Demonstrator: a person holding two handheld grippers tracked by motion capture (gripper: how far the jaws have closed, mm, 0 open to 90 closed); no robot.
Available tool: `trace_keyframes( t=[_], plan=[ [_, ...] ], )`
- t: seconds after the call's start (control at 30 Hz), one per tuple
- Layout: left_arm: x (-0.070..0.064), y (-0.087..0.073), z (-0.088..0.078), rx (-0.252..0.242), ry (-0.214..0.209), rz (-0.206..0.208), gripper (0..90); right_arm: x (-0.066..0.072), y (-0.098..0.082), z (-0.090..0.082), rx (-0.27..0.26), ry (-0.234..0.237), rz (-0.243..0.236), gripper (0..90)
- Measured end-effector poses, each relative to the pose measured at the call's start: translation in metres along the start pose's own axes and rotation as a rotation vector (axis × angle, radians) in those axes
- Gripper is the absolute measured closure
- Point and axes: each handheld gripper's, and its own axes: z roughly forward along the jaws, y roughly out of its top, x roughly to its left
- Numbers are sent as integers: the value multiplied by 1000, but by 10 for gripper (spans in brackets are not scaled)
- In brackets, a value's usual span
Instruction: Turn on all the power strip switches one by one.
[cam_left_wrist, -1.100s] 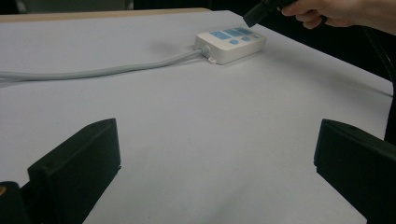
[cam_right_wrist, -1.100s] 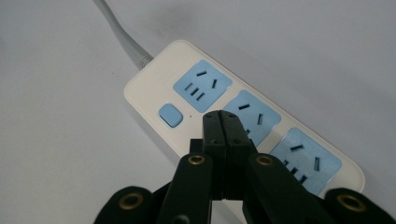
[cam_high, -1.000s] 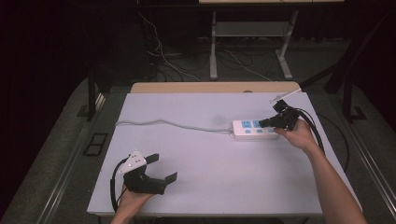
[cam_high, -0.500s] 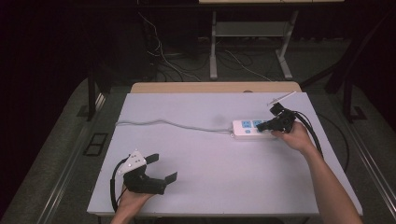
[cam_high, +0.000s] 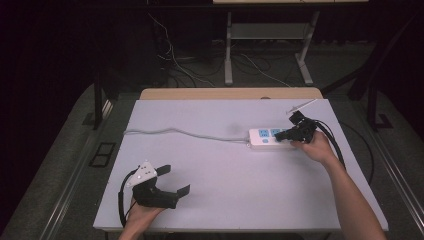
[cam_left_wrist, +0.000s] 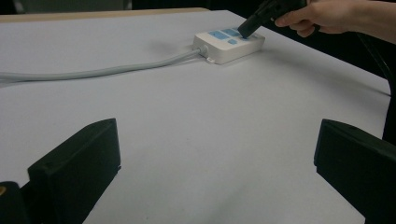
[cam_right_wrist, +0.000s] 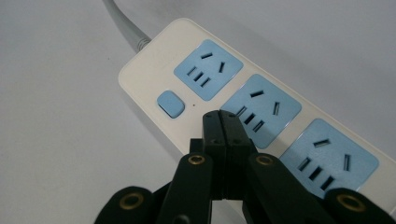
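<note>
Right gripper view: unlabelled white power strip (cam_right_wrist: 219, 93), blue sockets, blue switch (cam_right_wrist: 170, 103).

Open table (cam_high: 240, 185) between both grippers; only power strip (cam_high: 265, 138) and cable (cam_high: 190, 133) across far half

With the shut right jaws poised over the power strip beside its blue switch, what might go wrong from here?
The right gripper could miss the small blue switch and land on a socket instead. The power strip is unsecured, since the left gripper rests open far away, so a slanted push might slide it.
</note>
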Motion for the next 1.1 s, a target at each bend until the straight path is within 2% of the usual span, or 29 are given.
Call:
trace_keyframes(
  t=[0.57, 0.7, 1.1],
  plan=[
    [-1, 0, 0, 4, 1, 1, 0, 0, -2, 1, -11, -4, -13, 900],
    [-1, 0, 1, 5, 1, 4, 0, 0, -4, 1, -23, -1, -4, 900],
    [-1, 0, 0, 5, 1, 2, 0, 3, -6, 1, -22, -17, -23, 900]
  ],
)
